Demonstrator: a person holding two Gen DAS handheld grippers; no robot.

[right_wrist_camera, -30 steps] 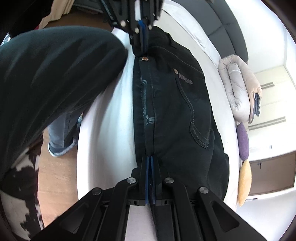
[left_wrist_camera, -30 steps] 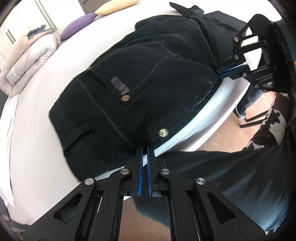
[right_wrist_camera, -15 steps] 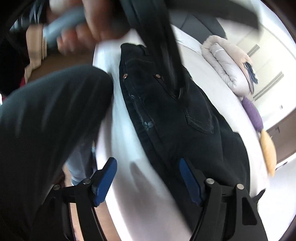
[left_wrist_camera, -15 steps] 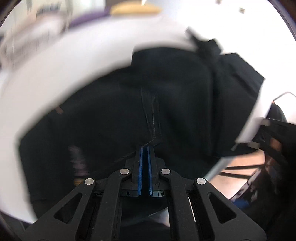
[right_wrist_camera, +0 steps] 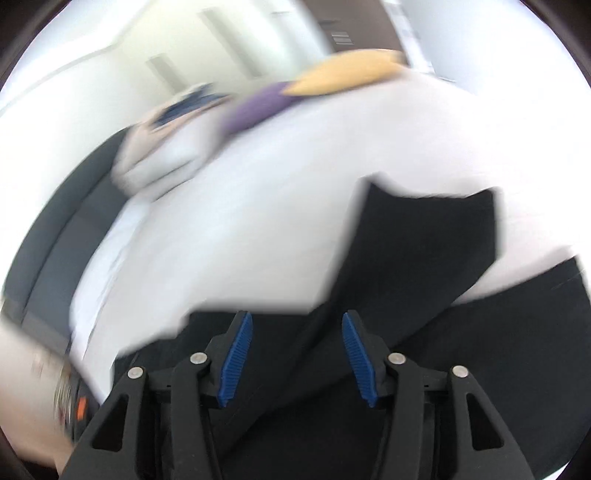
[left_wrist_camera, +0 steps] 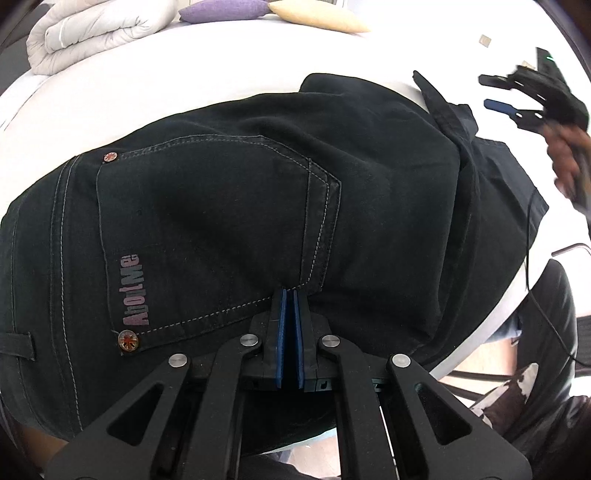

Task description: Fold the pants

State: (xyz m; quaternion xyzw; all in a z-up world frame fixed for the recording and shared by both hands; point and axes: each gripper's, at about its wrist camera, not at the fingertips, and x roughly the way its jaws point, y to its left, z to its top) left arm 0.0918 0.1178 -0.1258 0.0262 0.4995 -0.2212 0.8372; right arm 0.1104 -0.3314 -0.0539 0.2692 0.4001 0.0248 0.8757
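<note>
The black jeans point(left_wrist_camera: 236, 206) lie folded on the white bed point(left_wrist_camera: 221, 74), back pocket with an "AboutMe" label facing up. My left gripper point(left_wrist_camera: 290, 295) is shut, its blue pads together at the pocket's lower corner; whether fabric is pinched between them is hidden. My right gripper point(right_wrist_camera: 297, 332) is open and empty, hovering over the leg ends of the jeans point(right_wrist_camera: 424, 258). It also shows in the left wrist view point(left_wrist_camera: 517, 99), raised at the far right above the leg ends.
A rolled beige duvet point(left_wrist_camera: 92, 29), a purple cushion point(left_wrist_camera: 225, 9) and a yellow cushion point(left_wrist_camera: 317, 16) lie at the bed's far side. The bed's edge point(left_wrist_camera: 491, 325) drops to the floor at the right. A dark headboard point(right_wrist_camera: 55, 240) runs along the left.
My right gripper opened, let go of the jeans and swung over the leg ends. My left gripper moved from the waistband onto the back pocket, staying shut.
</note>
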